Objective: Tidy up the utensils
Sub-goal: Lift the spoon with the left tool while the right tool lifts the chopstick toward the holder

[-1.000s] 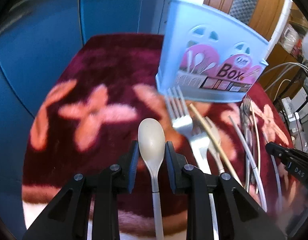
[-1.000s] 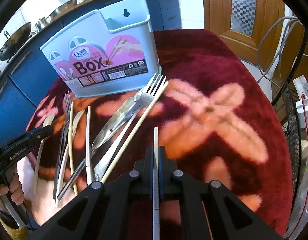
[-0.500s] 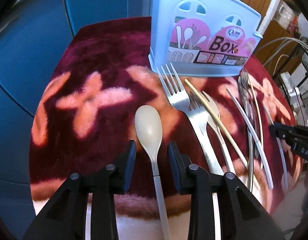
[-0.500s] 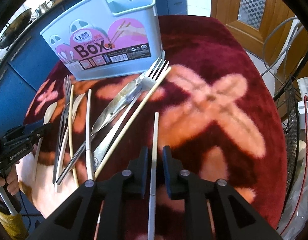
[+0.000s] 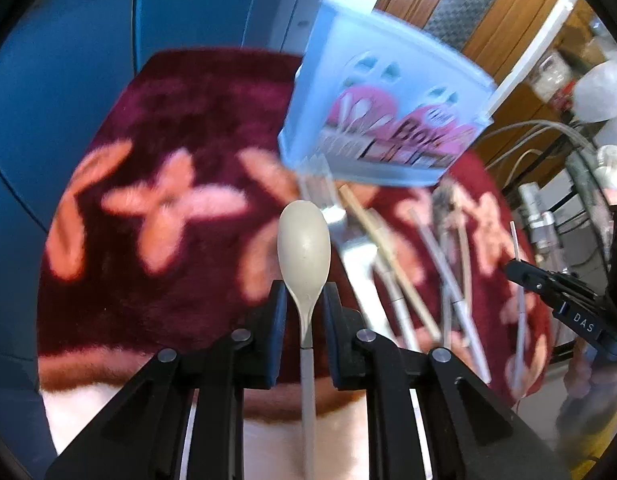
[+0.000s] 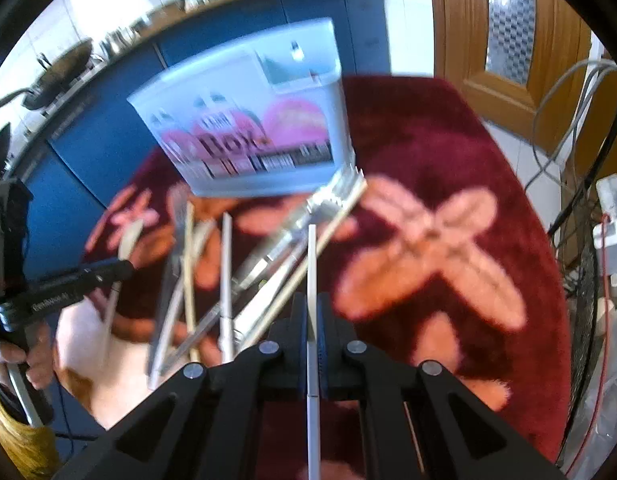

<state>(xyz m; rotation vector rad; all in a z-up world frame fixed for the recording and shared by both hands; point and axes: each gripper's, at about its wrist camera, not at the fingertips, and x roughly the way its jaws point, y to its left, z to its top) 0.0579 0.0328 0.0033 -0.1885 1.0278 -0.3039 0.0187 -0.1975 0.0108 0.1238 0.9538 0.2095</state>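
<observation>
My left gripper (image 5: 304, 286) has its jaws closing on the neck of a beige spoon (image 5: 304, 240), which is pinched between the pads and lifted off the cloth. My right gripper (image 6: 311, 300) is shut on a thin white chopstick (image 6: 311, 256) that points toward the box. The light blue utensil box (image 5: 380, 120) with a pink "Box" label stands upright at the back of the table (image 6: 248, 120). Between the two grippers lie forks (image 5: 328, 208), a wooden chopstick (image 5: 388, 260) and other loose utensils (image 6: 224, 264). Each gripper shows at the edge of the other's view.
The round table wears a dark red cloth with pink flowers (image 5: 180, 128). Blue cabinets (image 5: 68, 60) stand behind it. A wooden door (image 6: 508, 40), cables and a power strip (image 6: 612, 208) are on the right. A person's hand (image 6: 12, 360) holds the left gripper's handle.
Both grippers opened for a moment, then closed again, the left on the spoon's neck and the right on the chopstick. Both have risen with their utensils, and the views are blurred.
</observation>
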